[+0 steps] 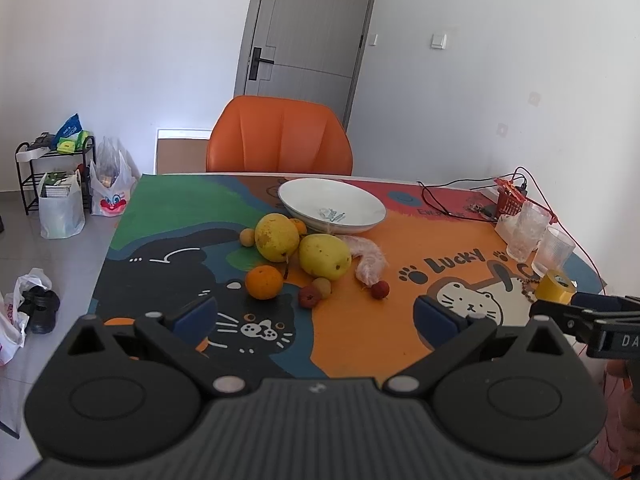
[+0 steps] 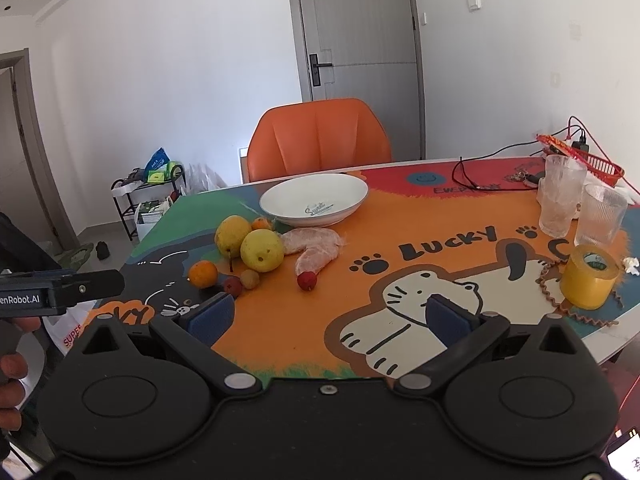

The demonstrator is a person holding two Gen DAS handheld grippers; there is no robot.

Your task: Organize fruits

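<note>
Left wrist view looks over the table [image 1: 360, 344], whose cloth is printed with cartoon cats. Both grippers hang above its near edge with nothing between their fingers. The left gripper [image 1: 316, 316] has its blue pads spread wide; the right gripper [image 2: 328, 316] is spread just as wide.

Ahead of both, at the far side, sits a white bowl [image 1: 332, 204] with no fruit in it. Just on the near side of the bowl lies the fruit cluster, ahead and slightly left of the left gripper, ahead and to the left of the right one. Two yellow pears [image 1: 277, 237] [image 1: 325, 256] touch each other. A pink foam net sleeve [image 1: 370, 258] curls to the right of them. An orange [image 1: 264, 282] lies nearest the left gripper's left finger. Smallest are two red lychees [image 1: 309, 297] [image 1: 380, 290], well apart, and a pale round fruit [image 1: 322, 286] touching the left one.
</note>
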